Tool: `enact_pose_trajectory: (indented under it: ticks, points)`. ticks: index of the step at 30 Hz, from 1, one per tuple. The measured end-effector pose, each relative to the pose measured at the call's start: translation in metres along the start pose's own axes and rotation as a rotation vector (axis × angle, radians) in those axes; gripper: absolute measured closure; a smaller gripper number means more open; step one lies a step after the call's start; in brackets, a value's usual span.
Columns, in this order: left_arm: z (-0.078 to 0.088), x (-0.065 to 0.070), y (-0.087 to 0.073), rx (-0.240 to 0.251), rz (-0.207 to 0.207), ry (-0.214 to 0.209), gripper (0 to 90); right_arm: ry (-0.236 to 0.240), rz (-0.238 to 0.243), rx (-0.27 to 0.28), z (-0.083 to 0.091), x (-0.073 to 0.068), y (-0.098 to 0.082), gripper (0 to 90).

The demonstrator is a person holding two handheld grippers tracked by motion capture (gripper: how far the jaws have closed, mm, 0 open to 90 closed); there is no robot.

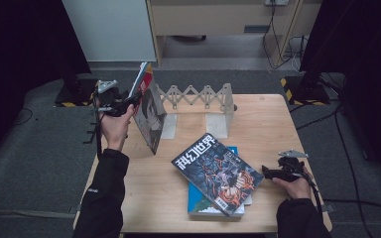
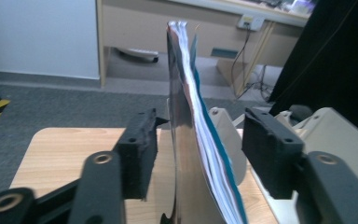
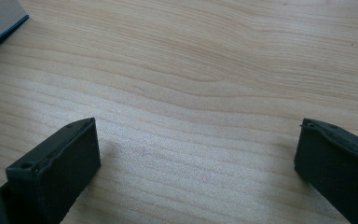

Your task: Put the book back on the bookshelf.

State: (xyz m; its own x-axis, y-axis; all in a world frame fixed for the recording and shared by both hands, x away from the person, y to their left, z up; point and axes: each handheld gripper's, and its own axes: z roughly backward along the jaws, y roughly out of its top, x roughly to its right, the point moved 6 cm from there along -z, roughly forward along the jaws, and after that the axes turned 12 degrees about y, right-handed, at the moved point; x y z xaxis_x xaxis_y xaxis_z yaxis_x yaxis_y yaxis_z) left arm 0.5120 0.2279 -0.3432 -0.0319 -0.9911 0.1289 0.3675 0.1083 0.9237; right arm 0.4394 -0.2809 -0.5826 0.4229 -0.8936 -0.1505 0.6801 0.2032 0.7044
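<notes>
Between the jaws of the left gripper (image 2: 198,149) stands the thin glossy magazine with the red-and-grey cover (image 2: 186,140), edge-on and nearly upright, its white page edges and a teal strip facing the right-hand jaw. The jaws are parted partway, with a gap showing on each side of the magazine, so neither pad presses on it. In the high view the same gripper (image 1: 129,103) sits at the magazine's top left edge, and the magazine (image 1: 149,116) leans on the left end of the white folding accordion book rack (image 1: 198,96) at the back of the pale wooden worktop (image 1: 268,124).

Well off to the right, the right gripper (image 1: 268,172) rests low over the worktop with its jaws spread wide and bare wood (image 3: 200,93) between them. Just ahead of those jaws lies the dark illustrated magazine with white Chinese lettering (image 1: 217,172), flat atop a blue-covered book (image 1: 198,201), whose corner (image 3: 0,21) shows beyond the left-hand jaw in the right gripper view.
</notes>
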Motion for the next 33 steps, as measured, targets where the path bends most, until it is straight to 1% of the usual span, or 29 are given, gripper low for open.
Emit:
enact_pose_trajectory:
  ticks: [1, 4, 5, 8, 9, 10, 12, 16, 19, 20, 21, 22, 23, 24, 25, 28, 30, 31, 32, 33]
  points:
    - [0.007, -0.001, 0.0, 0.012, -0.005, -0.012, 38.7, 0.0, 0.0, 0.0, 0.0, 0.0, 0.0, 0.3]
    - [0.017, -0.001, -0.001, 0.032, -0.015, -0.029, 34.6, 0.0, -0.002, 0.0, 0.0, 0.0, 0.0, 0.3]
    - [0.017, -0.001, -0.001, 0.032, -0.015, -0.029, 34.1, 0.0, -0.002, 0.0, 0.0, 0.0, 0.0, 0.3]
    - [0.027, -0.003, -0.005, 0.041, -0.026, -0.043, 32.4, 0.0, -0.002, 0.0, 0.0, 0.0, 0.0, 0.3]
    - [0.034, -0.004, -0.008, 0.043, -0.027, -0.055, 31.6, 0.0, -0.002, 0.0, 0.0, 0.0, 0.0, 0.3]
    - [0.034, -0.004, -0.008, 0.043, -0.027, -0.055, 30.8, -0.001, -0.002, 0.0, 0.0, 0.0, 0.0, 0.3]
    - [0.041, -0.006, -0.011, 0.049, -0.028, -0.062, 30.2, -0.001, -0.003, 0.0, 0.0, 0.0, 0.0, 0.3]
    - [0.053, -0.01, -0.022, 0.053, -0.018, -0.081, 28.9, -0.002, -0.004, 0.0, 0.0, 0.0, 0.0, 0.3]
    - [0.06, -0.011, -0.033, 0.035, -0.023, -0.108, 29.0, -0.002, -0.004, 0.0, 0.0, 0.0, 0.0, 0.3]
    - [0.064, -0.01, -0.042, 0.031, -0.023, -0.117, 28.0, -0.002, -0.004, 0.0, 0.0, 0.0, 0.0, 0.4]
    - [0.064, -0.01, -0.042, 0.031, -0.023, -0.117, 27.4, -0.002, -0.004, 0.0, 0.0, 0.0, 0.0, 0.4]
    - [0.065, -0.011, -0.047, 0.032, -0.028, -0.118, 27.4, -0.002, -0.004, 0.0, 0.0, 0.0, 0.0, 0.4]
    - [0.067, -0.01, -0.057, 0.025, -0.034, -0.123, 27.3, -0.006, -0.004, 0.001, 0.0, 0.0, 0.0, 0.4]
    - [0.068, -0.009, -0.062, 0.018, -0.035, -0.127, 27.3, -0.007, -0.003, 0.002, 0.0, 0.0, 0.0, 0.4]
    - [0.068, -0.009, -0.062, 0.018, -0.035, -0.127, 27.3, -0.007, -0.003, 0.002, 0.0, 0.0, 0.0, 0.4]
    - [0.068, -0.007, -0.075, 0.013, -0.045, -0.134, 26.9, -0.009, -0.008, 0.0, 0.001, -0.001, -0.001, 1.1]
    - [0.067, -0.004, -0.085, 0.003, -0.05, -0.147, 26.8, -0.013, -0.007, 0.004, 0.001, -0.001, 0.0, 3.0]
    - [0.066, -0.003, -0.089, -0.011, -0.06, -0.146, 26.8, -0.011, 0.0, -0.002, 0.003, -0.001, 0.0, 7.5]
    - [0.066, -0.001, -0.096, -0.022, -0.075, -0.14, 26.6, -0.008, -0.005, -0.005, 0.004, -0.002, 0.0, 9.1]
    - [0.066, -0.001, -0.096, -0.022, -0.075, -0.14, 26.3, -0.008, -0.005, -0.005, 0.004, -0.002, 0.0, 9.1]
